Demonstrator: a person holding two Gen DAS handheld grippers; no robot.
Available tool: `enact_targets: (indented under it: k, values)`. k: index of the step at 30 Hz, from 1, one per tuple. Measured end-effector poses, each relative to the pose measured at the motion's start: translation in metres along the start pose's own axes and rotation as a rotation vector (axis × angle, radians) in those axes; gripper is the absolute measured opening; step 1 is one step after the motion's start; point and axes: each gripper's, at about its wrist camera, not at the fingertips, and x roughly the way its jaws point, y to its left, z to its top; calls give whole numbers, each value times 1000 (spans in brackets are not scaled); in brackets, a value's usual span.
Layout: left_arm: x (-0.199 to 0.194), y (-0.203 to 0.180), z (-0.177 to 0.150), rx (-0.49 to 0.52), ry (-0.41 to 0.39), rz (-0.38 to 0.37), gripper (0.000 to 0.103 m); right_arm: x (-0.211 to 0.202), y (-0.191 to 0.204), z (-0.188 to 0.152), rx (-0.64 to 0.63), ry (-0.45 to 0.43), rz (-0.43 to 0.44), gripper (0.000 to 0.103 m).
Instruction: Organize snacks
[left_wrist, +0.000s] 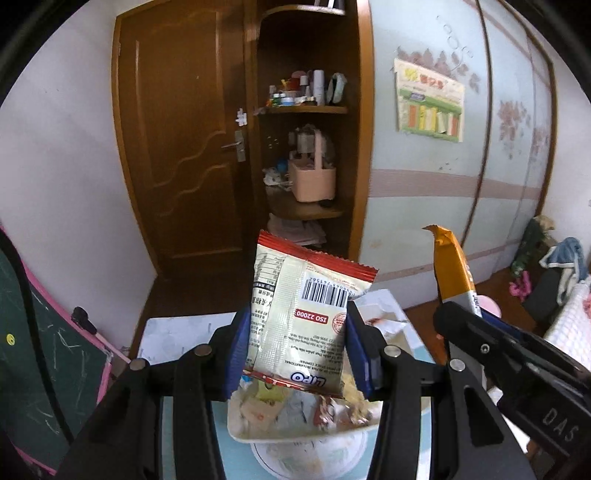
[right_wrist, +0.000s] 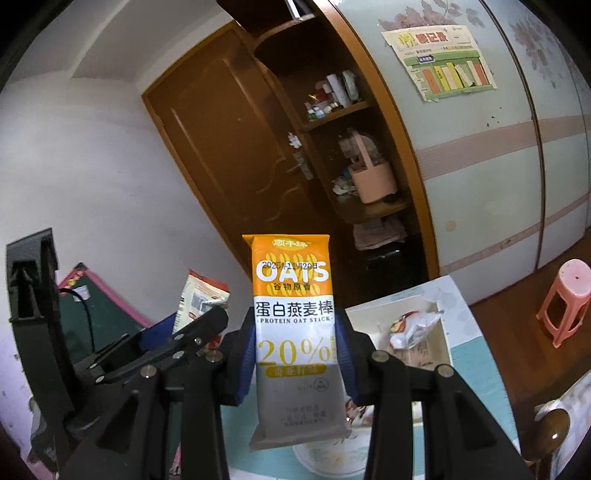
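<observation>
Right now your left gripper (left_wrist: 295, 345) clamps the LIPO snack packet (left_wrist: 301, 317); beside it, your right gripper (right_wrist: 295, 354) pinches the protein oat stick (right_wrist: 295, 332).

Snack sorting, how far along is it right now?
Done: one snack bag lies on the tray. In hand: the left gripper clamps a red-edged Lipo packet; the right gripper clamps an orange oat bar, both lifted. Left: more packets fill the white bowl below, and both held snacks need placing.

cream red-edged snack packet (left_wrist: 295, 317): upright, barcode side showing | orange-white OATS bar (right_wrist: 293, 332): upright, label facing camera
</observation>
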Motion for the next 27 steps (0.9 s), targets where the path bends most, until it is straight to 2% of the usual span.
enact_targets:
  k: [6,14,15,16,17,18,19,21,23,24,27]
  values:
    - [78,-3,-8,-5,90,80,46,54,-24,-1,38,85,-78,40]
    - [153,-1,-45,14,244,107,49,126,-55,-47,67,295,-141,43]
    - [158,-1,-50,15,257,112,57,134,-60,-55,75,332,-143,43]
    - [162,1,-54,11,265,120,71,139,-63,-60,82,362,-154,43]
    - [165,2,-56,8,269,131,78,144,-67,-66,93,390,-173,43]
    - [167,5,-58,3,271,141,91,147,-72,-72,115,410,-192,43]
    - [167,8,-60,-7,271,132,99,148,-77,-75,134,416,-193,44]
    - [167,11,-61,-29,280,97,101,145,-81,-79,153,419,-191,58]
    - [166,12,-62,-38,294,85,101,141,-80,-81,152,412,-192,67]
    - [163,11,-63,-36,293,85,101,139,-79,-82,150,414,-191,71]
    - [151,7,-62,-21,282,86,101,131,-74,-84,149,417,-188,72]
